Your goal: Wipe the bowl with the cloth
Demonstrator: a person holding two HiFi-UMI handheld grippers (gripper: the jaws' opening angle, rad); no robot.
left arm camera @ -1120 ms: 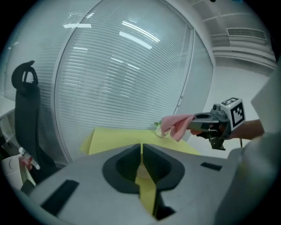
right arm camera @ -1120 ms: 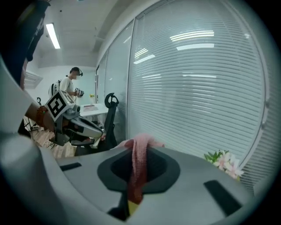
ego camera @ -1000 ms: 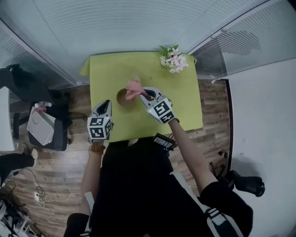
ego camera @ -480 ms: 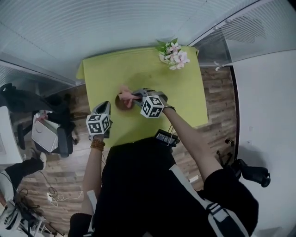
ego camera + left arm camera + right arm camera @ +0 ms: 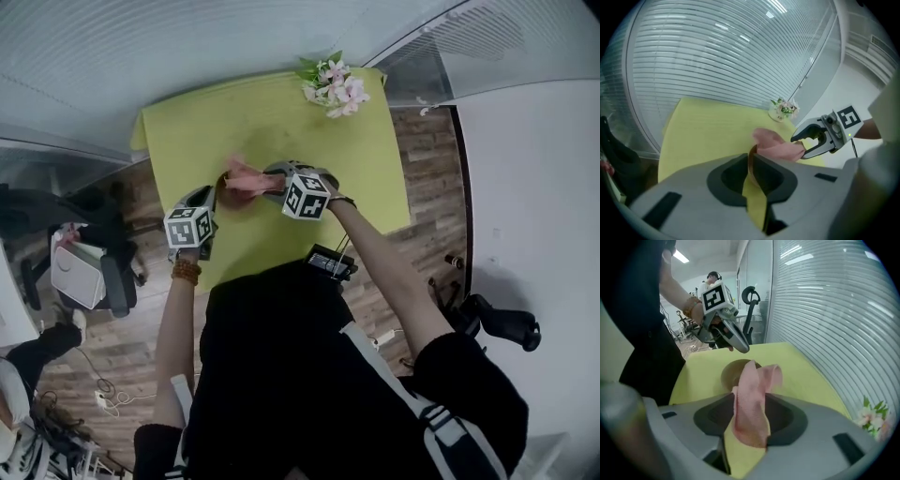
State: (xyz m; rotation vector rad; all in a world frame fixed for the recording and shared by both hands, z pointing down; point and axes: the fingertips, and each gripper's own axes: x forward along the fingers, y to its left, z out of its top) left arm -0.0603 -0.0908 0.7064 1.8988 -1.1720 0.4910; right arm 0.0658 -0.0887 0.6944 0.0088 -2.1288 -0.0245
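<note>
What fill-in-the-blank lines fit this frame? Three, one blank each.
1. The left tongs are shut on the bowl at its ___.
2. The cloth is ___ in colour.
3. The flowers stand at the far ___ corner of the table, as the person sees it.

Missing words: rim; pink; right.
</note>
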